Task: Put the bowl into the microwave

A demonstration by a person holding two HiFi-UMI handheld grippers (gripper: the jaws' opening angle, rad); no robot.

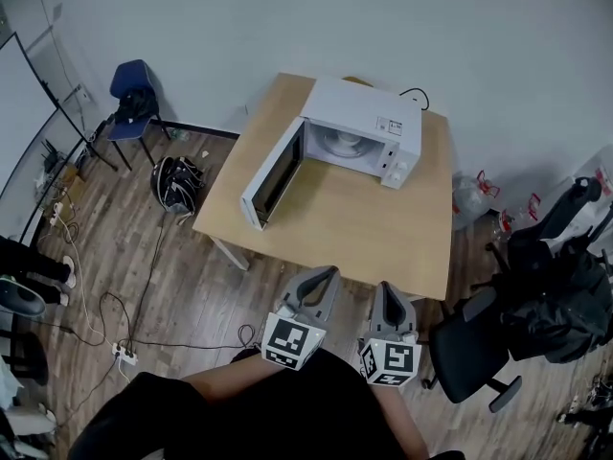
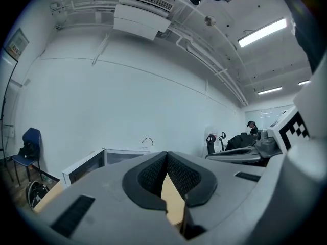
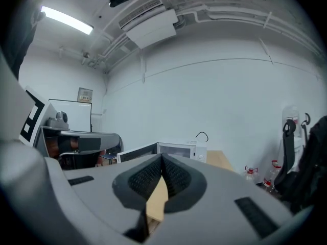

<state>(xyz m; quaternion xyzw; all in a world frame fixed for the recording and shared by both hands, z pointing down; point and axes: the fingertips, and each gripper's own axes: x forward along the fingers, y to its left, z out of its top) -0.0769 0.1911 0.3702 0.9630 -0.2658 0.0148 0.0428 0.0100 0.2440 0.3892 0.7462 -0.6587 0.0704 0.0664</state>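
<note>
A white microwave (image 1: 362, 127) stands at the far side of the wooden table (image 1: 364, 233), its door (image 1: 274, 172) swung wide open to the left. Inside the cavity shows a round white shape (image 1: 339, 143); I cannot tell if it is the bowl or the turntable. No bowl is seen elsewhere. My left gripper (image 1: 327, 274) and right gripper (image 1: 383, 289) hover side by side just off the table's near edge, close to my body, both pointing at the microwave. Each is shut with nothing between its pads. The left gripper view shows the microwave (image 2: 110, 160) beyond the shut left gripper (image 2: 167, 155); the right gripper view shows the microwave (image 3: 176, 149) past the shut right gripper (image 3: 162, 158).
A black office chair (image 1: 474, 348) stands by the table's near right corner, with dark bags (image 1: 565, 276) beyond it. Plastic bottles (image 1: 476, 192) sit on the floor at the right. A blue chair (image 1: 132, 94), a black backpack (image 1: 177, 182) and cables with a power strip (image 1: 124, 353) lie to the left.
</note>
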